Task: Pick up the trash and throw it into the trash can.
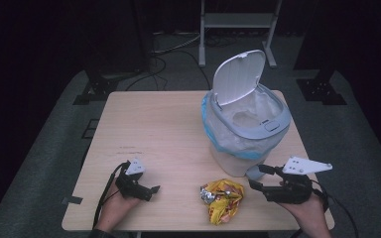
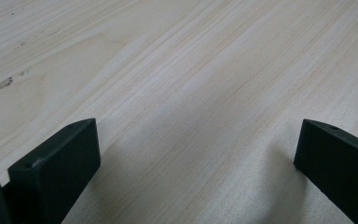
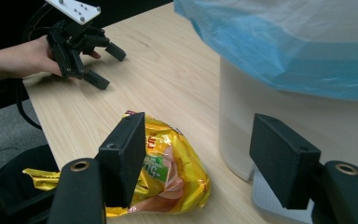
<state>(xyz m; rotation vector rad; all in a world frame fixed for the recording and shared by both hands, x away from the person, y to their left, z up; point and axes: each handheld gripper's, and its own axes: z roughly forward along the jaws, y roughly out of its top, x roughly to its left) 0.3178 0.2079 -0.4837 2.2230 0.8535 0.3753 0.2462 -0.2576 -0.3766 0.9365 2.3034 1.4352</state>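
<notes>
Right gripper view: the right gripper [image 3: 200, 154] has its jaws spread apart and empty, the crumpled yellow snack bag [image 3: 168, 177] lying on the table [image 3: 177, 79] beneath and behind the left-hand jaw. The white bin [image 3: 307, 121] stands just beyond the other jaw. The left gripper [image 2: 196, 158] also gapes open over bare wood.

We seem to be in a lab or recording studio rather than a home. A lone wooden table [image 1: 158, 129] stands on grey carpet [image 1: 54, 148] with dark surroundings, while cables [image 1: 171, 47] and a metal equipment stand [image 1: 238, 22] sit behind it.
</notes>
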